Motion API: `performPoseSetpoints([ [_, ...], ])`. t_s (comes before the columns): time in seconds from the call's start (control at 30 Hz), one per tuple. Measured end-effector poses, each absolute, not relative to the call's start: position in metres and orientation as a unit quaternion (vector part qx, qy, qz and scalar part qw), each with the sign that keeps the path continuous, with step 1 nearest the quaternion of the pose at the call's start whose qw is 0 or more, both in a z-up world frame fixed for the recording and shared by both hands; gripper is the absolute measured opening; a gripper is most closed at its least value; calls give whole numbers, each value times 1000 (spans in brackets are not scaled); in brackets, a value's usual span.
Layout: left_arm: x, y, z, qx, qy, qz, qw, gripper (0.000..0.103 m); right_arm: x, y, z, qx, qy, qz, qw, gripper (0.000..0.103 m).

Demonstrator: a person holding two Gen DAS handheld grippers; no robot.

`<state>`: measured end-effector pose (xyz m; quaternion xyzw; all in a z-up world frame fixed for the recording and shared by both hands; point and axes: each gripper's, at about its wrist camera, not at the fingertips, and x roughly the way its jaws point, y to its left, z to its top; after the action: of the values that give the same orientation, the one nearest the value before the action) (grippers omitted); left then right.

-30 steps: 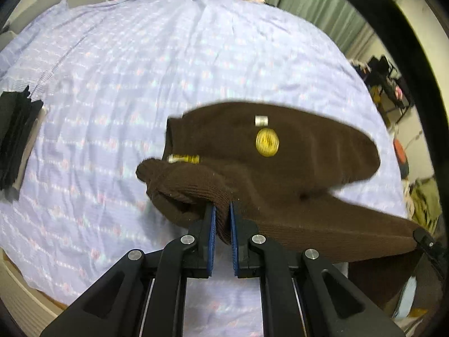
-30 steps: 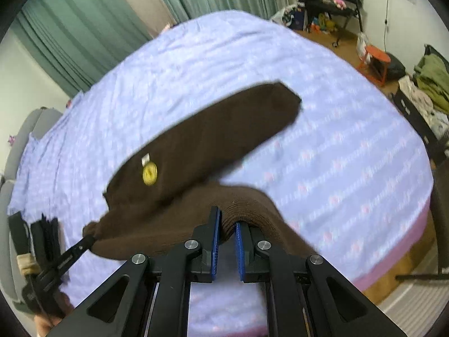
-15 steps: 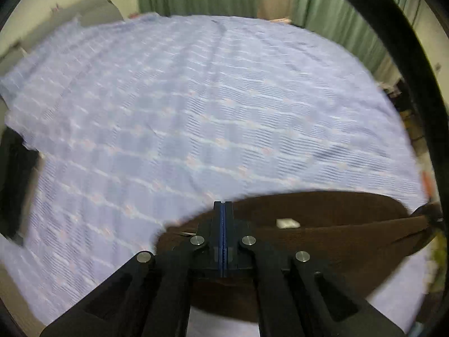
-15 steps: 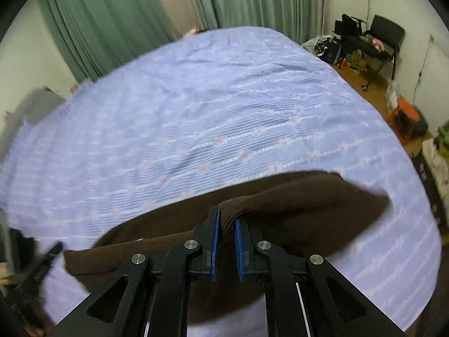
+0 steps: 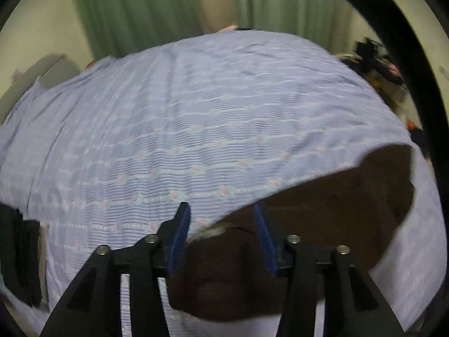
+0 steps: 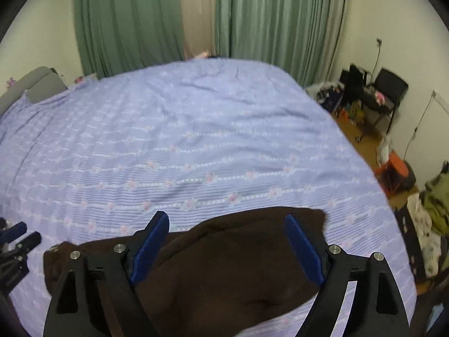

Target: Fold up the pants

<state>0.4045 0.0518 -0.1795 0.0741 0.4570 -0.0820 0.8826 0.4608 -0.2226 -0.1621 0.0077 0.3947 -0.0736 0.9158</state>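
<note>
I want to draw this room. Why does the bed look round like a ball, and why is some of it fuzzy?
Both wrist views use a fisheye lens, so the flat bed bulges and dark corners frame it. The left wrist view is smeared with motion blur, mostly on the brown pants; the right wrist view is sharper, with a soft curtain and dim, even light.

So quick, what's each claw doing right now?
Left claw: opening, pads clear of the brown pants.
Right claw: opening wide, holding nothing.

Left gripper (image 5: 221, 219) angled downward, jaws opening; right gripper (image 6: 227, 227) likewise, jaws opening wider.
</note>
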Motion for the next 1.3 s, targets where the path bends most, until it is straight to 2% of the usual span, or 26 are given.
performPoseSetpoints([
  [0.23, 342, 17, -173, 114, 458, -196, 860, 57, 370, -239, -159, -8, 400, -59, 915, 85],
  [0.47, 296, -37, -184, 121, 450, -239, 852, 60, 336, -306, -176, 18, 436, -124, 891, 85],
  [0.77, 292, -109, -242, 281, 406, -269, 827, 60, 310, -313, -214, 5, 464, -95, 881, 84],
  [0.9, 307, -133, -263, 330, 391, -271, 815, 60, 302, -309, -236, 35, 483, -66, 872, 80],
  [1.03, 330, -142, -278, 348, 405, -274, 800, 37, 299, -307, -250, 64, 493, -50, 866, 70],
  [1.1, 343, -141, -275, 328, 425, -281, 795, 29, 300, -306, -255, 77, 496, -37, 864, 58],
  [1.2, 363, -130, -254, 270, 453, -296, 796, 26, 306, -301, -255, 88, 496, -9, 864, 50],
  [1.3, 390, -110, -229, 196, 468, -302, 807, 25, 314, -292, -249, 93, 486, 28, 868, 49],
])
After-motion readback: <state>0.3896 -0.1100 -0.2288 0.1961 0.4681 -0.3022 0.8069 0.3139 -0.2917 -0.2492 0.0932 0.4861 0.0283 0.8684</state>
